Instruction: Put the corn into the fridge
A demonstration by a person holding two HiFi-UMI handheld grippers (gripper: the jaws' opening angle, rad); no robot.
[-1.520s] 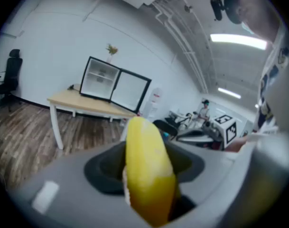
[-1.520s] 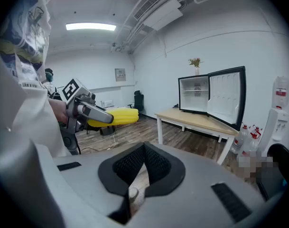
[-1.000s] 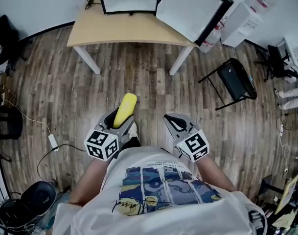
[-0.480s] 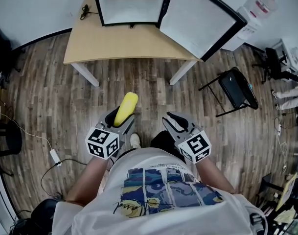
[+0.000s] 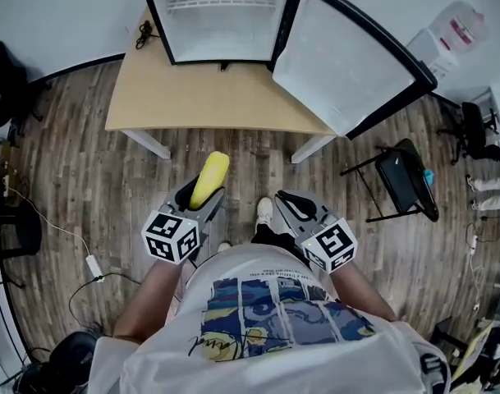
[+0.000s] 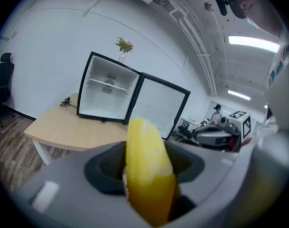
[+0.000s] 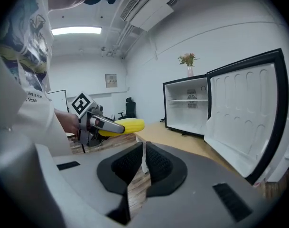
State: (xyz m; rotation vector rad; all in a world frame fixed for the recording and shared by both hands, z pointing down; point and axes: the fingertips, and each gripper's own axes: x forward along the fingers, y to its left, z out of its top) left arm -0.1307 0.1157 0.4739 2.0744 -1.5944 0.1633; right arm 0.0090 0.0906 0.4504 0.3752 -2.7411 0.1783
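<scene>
A yellow corn cob [image 5: 209, 180] sticks forward out of my left gripper [image 5: 199, 200], whose jaws are shut on it; up close the corn [image 6: 146, 165] fills the left gripper view. The small fridge [image 5: 215, 16] stands on a wooden table [image 5: 208, 97] ahead, its door [image 5: 348, 64] swung open to the right and its white inside bare. My right gripper [image 5: 291, 208] is beside the left one, jaws nearly together with nothing between them. In the right gripper view, the left gripper [image 7: 99, 125] with the corn [image 7: 123, 125] is at left, the fridge [image 7: 187, 106] at right.
A folding chair [image 5: 401, 183] stands right of the table. A dark office chair [image 5: 3, 68] is at far left. Cables and a power adapter [image 5: 92, 265] lie on the wood floor at left. A water bottle [image 5: 459, 35] stands at the back right.
Both grippers have been carried forward toward the table and fridge, which now sit closer and larger in the head view. The corn stays gripped in the left gripper.
</scene>
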